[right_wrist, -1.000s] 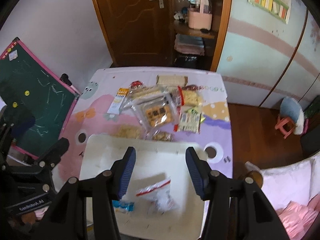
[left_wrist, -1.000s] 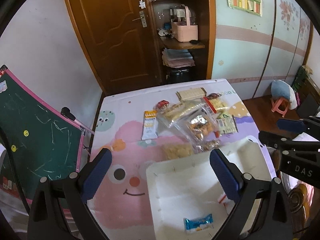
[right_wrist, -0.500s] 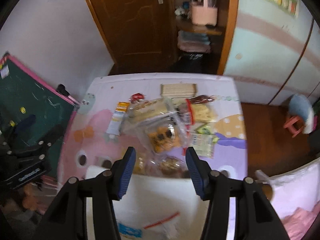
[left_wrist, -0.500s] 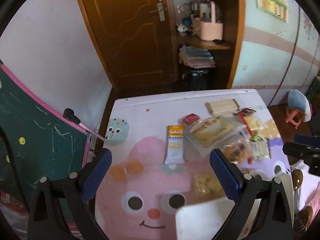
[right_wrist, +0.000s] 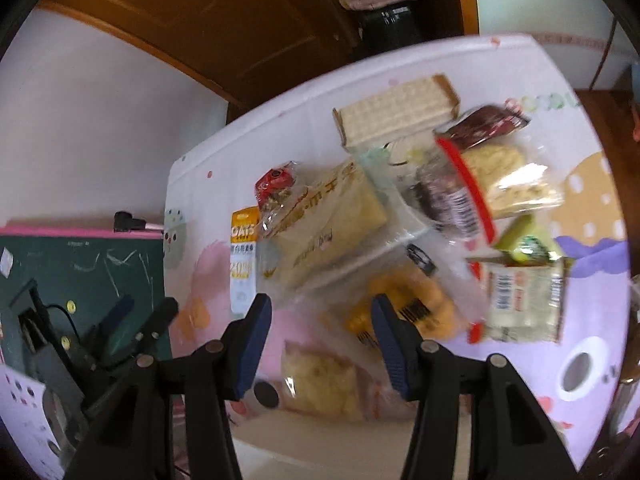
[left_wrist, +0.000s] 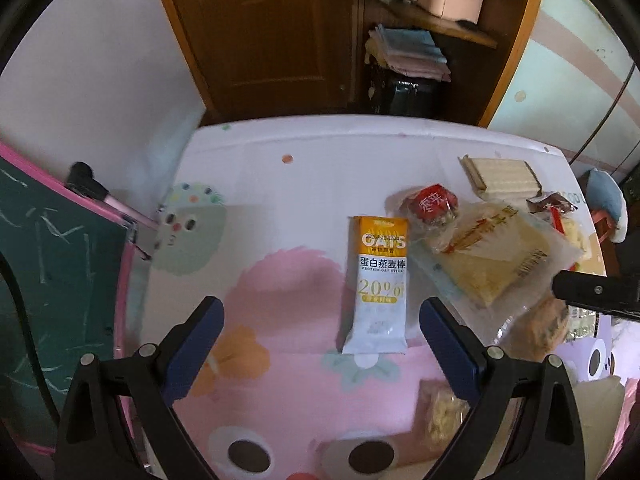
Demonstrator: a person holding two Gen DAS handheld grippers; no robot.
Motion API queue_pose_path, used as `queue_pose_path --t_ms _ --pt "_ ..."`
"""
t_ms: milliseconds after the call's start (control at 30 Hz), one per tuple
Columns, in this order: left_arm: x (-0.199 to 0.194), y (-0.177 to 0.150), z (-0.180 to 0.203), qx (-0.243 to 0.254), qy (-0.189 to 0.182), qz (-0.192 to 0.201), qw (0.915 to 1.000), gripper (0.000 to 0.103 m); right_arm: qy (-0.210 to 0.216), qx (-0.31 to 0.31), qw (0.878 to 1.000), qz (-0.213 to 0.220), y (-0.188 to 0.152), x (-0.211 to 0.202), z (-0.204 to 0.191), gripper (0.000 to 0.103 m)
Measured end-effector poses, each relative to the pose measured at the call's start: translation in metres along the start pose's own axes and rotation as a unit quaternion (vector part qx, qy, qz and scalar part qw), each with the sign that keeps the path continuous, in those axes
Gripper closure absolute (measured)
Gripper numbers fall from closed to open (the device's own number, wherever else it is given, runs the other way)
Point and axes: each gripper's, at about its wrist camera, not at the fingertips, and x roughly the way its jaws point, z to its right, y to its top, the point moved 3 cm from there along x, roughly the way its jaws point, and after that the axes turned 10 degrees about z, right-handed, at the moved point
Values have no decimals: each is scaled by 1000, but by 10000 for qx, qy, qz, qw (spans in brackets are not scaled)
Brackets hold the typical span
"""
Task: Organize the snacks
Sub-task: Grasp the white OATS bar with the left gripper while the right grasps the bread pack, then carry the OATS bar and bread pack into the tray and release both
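Behind the cartoon-printed surface (left_wrist: 304, 184) stands a brown wooden door. I hold my left hand-held gripper (left_wrist: 320, 322) spread and empty above the white and orange oat bar wrapper (left_wrist: 379, 286), which lies flat beside the crowded clear snack bags (left_wrist: 492, 256). My right hand-held gripper (right_wrist: 320, 338) is spread too. I may catch a neighbouring bag, or the thin wrapper slips.

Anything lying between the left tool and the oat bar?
No. In the left wrist view, only bare pink tablecloth lies between the open left tool and the oat bar.
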Motion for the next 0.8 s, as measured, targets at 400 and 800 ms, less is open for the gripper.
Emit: queue_pose_path --t_ms 400,800 --pt "70 -8 23 -119 -301 -463 9984 8 -52 432 9990 82 7 47 -5 67" --pt "90 -22 36 -43 -426 -679 9968 66 22 215 9987 463 -2 31 -11 97"
